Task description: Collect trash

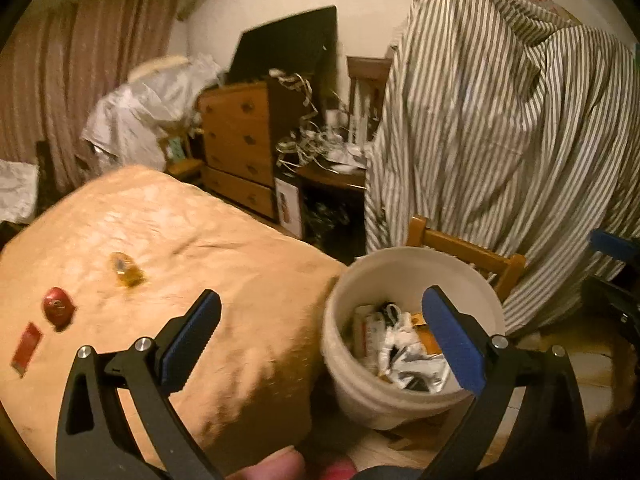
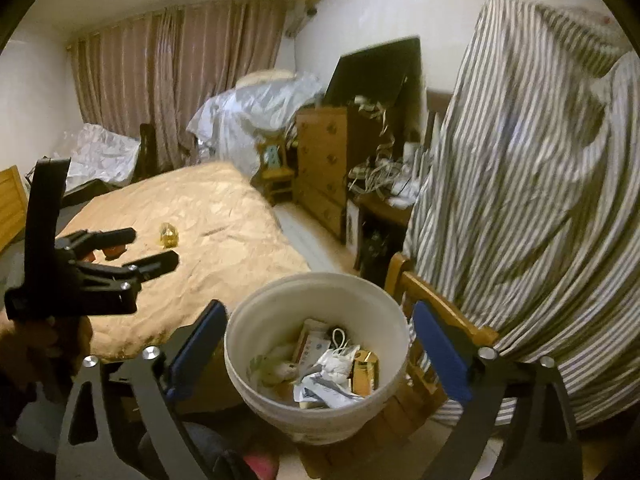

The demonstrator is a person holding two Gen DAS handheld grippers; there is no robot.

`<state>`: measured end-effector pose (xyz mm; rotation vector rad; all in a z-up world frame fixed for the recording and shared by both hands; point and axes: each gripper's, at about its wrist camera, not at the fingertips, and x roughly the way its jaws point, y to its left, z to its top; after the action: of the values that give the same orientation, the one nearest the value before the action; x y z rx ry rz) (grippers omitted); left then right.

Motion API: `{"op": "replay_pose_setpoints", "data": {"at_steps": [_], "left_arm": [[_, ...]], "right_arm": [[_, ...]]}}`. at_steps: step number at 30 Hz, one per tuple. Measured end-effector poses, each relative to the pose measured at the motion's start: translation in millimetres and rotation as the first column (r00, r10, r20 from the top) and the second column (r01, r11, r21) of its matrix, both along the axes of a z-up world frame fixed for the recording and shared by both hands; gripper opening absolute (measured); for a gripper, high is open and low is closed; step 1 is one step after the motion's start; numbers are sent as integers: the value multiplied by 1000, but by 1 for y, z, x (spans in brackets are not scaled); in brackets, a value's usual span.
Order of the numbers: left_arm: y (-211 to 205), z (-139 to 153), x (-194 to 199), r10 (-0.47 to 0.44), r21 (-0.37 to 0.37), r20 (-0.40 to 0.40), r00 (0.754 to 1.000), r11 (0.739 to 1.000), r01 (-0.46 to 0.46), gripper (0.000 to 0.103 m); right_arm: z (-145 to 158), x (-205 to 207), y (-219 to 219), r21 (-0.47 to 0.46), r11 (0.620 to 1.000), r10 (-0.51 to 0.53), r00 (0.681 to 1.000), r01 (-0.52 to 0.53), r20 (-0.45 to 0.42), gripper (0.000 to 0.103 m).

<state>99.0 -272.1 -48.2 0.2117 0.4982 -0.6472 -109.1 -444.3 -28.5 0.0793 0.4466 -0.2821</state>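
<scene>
A white bucket holding several wrappers and scraps stands at the bed's corner. On the tan bedspread lie a yellow crumpled wrapper, a round red piece and a flat red packet. My left gripper is open and empty, straddling the bed corner and the bucket; it also shows in the right wrist view over the bed. My right gripper is open and empty, just above the bucket.
A striped sheet drapes over furniture at right, above a wooden chair. A wooden dresser and a cluttered dark table stand by the far wall. Curtains hang behind.
</scene>
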Motion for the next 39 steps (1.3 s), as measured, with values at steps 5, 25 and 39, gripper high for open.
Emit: {"op": "replay_pose_setpoints", "data": {"at_steps": [5,25,39], "left_arm": [[27,3,-28,6,-44,21,1000,999,-5,97],[58,17,-109,-30,-88,88,996,995,38,98],[54,18,-113,-49,-86,79,996,995,56,97]], "right_arm": [[-9,-45,29,-27,999,-28,999,29,43,98],[-15,-121,55,31,997,-76,994,74,72,98],[-4,-120,52,34,998,-64,996,62,62,98]]}}
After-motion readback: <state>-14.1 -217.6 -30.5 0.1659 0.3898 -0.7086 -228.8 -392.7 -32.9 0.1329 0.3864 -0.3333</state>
